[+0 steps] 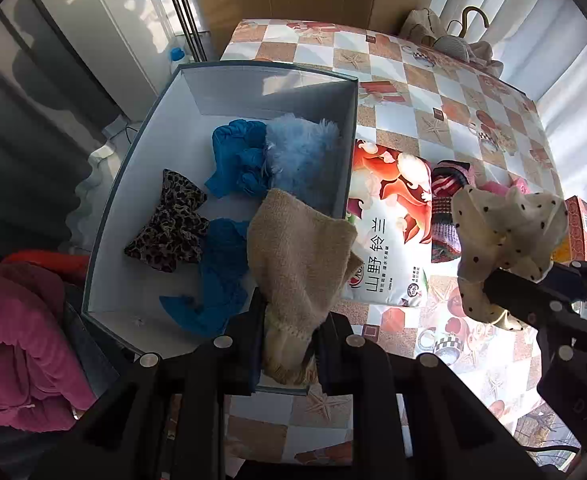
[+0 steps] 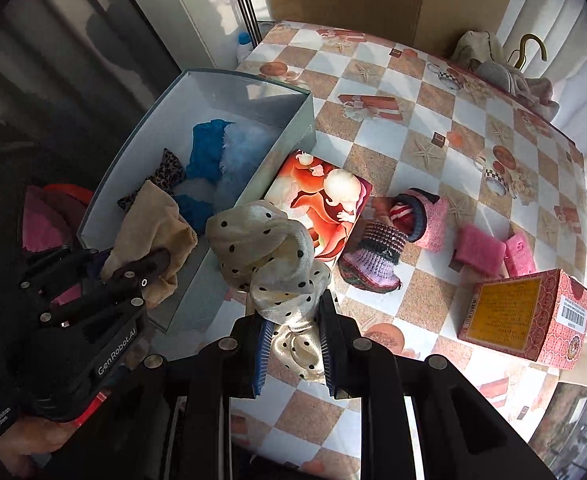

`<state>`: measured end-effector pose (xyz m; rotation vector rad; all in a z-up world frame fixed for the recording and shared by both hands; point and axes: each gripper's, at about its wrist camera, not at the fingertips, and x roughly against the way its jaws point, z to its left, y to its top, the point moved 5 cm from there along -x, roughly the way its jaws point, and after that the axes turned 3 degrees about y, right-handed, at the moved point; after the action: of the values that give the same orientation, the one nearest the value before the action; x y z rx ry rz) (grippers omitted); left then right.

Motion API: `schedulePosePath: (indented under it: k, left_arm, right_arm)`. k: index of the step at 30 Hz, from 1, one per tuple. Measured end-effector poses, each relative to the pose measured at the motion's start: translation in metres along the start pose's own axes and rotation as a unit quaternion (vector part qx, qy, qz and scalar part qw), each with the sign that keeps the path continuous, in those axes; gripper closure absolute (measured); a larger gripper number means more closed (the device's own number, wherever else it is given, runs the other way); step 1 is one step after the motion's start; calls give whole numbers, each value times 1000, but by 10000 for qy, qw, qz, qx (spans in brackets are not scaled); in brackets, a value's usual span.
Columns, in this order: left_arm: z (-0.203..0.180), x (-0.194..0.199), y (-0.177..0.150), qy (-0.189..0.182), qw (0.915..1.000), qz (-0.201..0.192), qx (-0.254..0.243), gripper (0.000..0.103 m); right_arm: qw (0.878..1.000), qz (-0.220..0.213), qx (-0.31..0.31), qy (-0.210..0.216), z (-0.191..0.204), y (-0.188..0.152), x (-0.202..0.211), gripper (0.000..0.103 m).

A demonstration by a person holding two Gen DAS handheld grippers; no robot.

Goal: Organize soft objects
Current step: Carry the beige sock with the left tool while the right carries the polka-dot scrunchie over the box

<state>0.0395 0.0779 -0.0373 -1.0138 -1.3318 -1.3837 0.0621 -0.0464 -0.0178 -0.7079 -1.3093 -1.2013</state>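
My left gripper (image 1: 287,344) is shut on a beige knit cloth (image 1: 299,256) and holds it over the near right corner of the grey box (image 1: 105,216). The box holds a leopard-print bow (image 1: 171,228), blue cloths (image 1: 235,156) and a light blue fluffy piece (image 1: 301,156). My right gripper (image 2: 293,344) is shut on a cream polka-dot scarf (image 2: 265,244), held above the table just right of the box (image 2: 289,128). The left gripper (image 2: 149,268) with the beige cloth (image 2: 153,224) also shows in the right wrist view.
A tissue pack (image 1: 389,232) lies against the box's right wall. Knitted slippers (image 2: 377,256), a pink slipper (image 2: 433,224), pink sponges (image 2: 479,254) and a red carton (image 2: 525,316) lie on the checked tablecloth (image 2: 413,140). A pink garment (image 1: 17,340) lies left of the table.
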Motion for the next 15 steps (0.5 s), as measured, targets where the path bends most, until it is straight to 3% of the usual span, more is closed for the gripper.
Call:
schedulePosePath:
  k: [15]
  left_arm:
    - [28,-5,-18,58,9995,139,273,80]
  right_arm:
    - [9990,158,402,131,31,-1,-12,80]
